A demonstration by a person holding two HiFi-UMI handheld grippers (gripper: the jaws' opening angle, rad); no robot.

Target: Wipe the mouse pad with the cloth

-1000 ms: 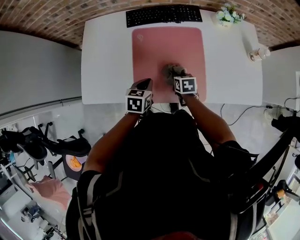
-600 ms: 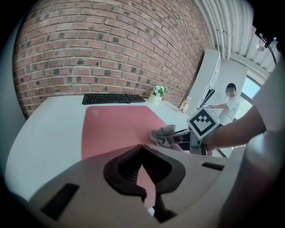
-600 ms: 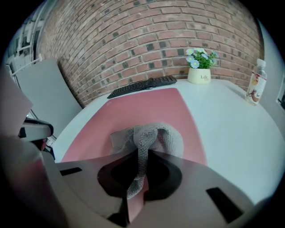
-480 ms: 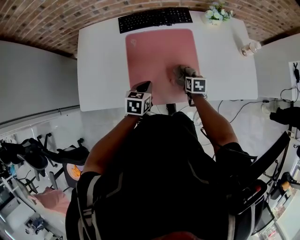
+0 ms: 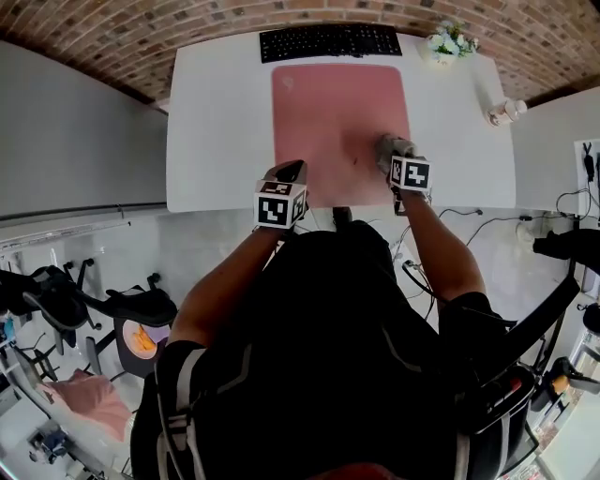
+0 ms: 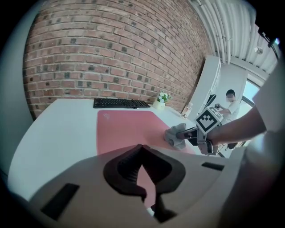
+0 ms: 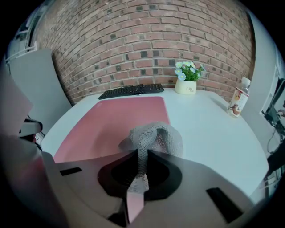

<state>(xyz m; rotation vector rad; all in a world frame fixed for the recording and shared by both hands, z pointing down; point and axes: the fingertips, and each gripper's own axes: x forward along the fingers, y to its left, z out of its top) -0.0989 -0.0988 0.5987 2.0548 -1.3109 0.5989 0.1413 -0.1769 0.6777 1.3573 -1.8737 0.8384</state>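
Grey mesh cloth (image 5: 387, 144) on the lower right edge of the pink rectangular mouse pad (image 5: 333, 103), gripped by the right gripper (image 5: 394, 156).
Only the right gripper view shows its jaws clamping the cloth. The left gripper (image 5: 287, 172) is at centre frame, nearly closed and empty. White desk (image 5: 216, 122), brick wall (image 5: 187, 19): one black keyboard (image 5: 330, 41), one flower pot (image 5: 448, 43), one bottle (image 5: 506, 112).

Office: white desk (image 5: 216, 112), keyboard (image 5: 330, 41), brick wall (image 6: 111, 53).

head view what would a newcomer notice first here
The big pink mouse pad fills the middle of the white desk, just in front of the black keyboard. At its near right edge the right gripper pinches a crumpled grey cloth, with a brick wall behind the desk.
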